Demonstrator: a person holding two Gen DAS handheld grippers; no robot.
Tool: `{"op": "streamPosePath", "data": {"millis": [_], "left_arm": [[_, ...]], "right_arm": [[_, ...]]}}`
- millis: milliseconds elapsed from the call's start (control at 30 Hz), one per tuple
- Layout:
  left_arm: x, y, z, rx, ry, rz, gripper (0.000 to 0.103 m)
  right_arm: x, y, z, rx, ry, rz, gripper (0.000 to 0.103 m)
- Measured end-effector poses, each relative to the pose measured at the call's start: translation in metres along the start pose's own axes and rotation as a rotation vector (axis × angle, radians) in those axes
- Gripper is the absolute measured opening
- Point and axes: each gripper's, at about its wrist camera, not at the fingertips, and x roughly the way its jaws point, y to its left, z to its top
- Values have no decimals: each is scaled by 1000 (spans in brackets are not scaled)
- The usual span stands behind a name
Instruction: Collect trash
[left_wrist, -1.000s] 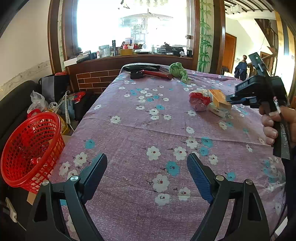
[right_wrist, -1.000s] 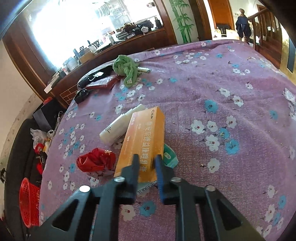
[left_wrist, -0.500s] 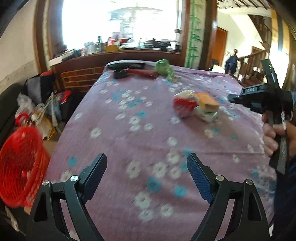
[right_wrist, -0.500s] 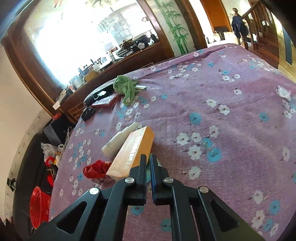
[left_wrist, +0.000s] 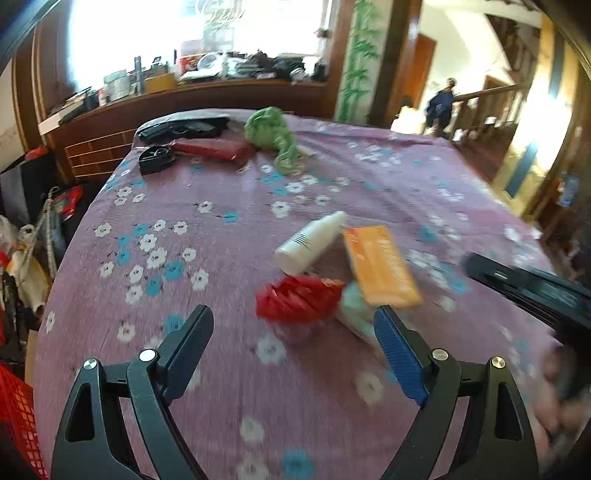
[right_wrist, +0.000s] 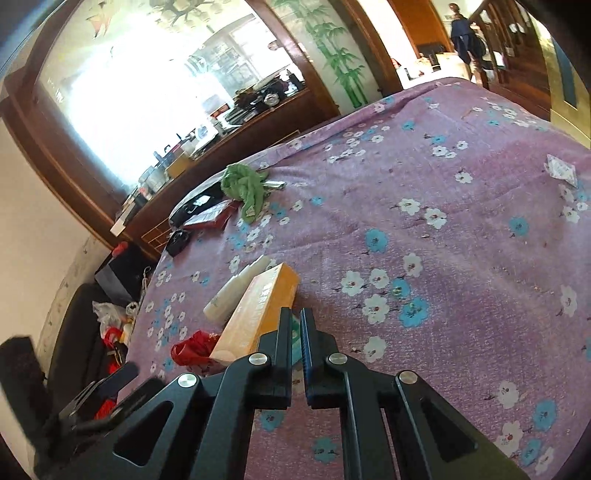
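Note:
A small pile of trash lies on the purple flowered tablecloth (left_wrist: 207, 258): a crumpled red wrapper (left_wrist: 295, 299), an orange box (left_wrist: 380, 266), a white bottle (left_wrist: 310, 243) and a teal-and-white packet (left_wrist: 354, 306). My left gripper (left_wrist: 293, 332) hangs open just short of the red wrapper, with nothing between its fingers. My right gripper (right_wrist: 297, 321) is shut, its tips beside the orange box (right_wrist: 262, 310). The teal packet (right_wrist: 296, 332) shows through the slit between them; whether it is pinched I cannot tell. The left gripper (right_wrist: 110, 384) appears blurred at the lower left.
A red basket (left_wrist: 14, 413) stands off the table's left edge, near bags on the floor. A green cloth (left_wrist: 273, 136), a red wallet (left_wrist: 214, 149) and black cases lie at the far end. A small white packet (right_wrist: 561, 171) lies far right. A person stands by the stairs.
The left gripper has swung right and forward toward the trash pile; the red basket has slid almost out of its view. The right gripper has closed its last gap and turned slightly.

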Motion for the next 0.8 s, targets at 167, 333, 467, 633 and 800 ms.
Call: {"op": "streamPosePath", "data": {"millis": [167, 333, 467, 633, 800], "left_arm": [[34, 14, 0, -65, 66, -22, 46], [36, 24, -9, -112, 40, -88, 35], [17, 34, -16, -131, -43, -58, 32], [-4, 51, -10, -158, -148, -29, 32], [-21, 70, -8, -199, -232, 75, 32]], "right_arm": [[5, -4, 2, 19, 16, 8, 7], [11, 1, -1, 10, 32, 33, 34], [16, 13, -5, -37, 25, 45, 56], [28, 51, -20, -200, 11, -33, 64], [44, 76, -34, -317, 40, -158, 71]]}}
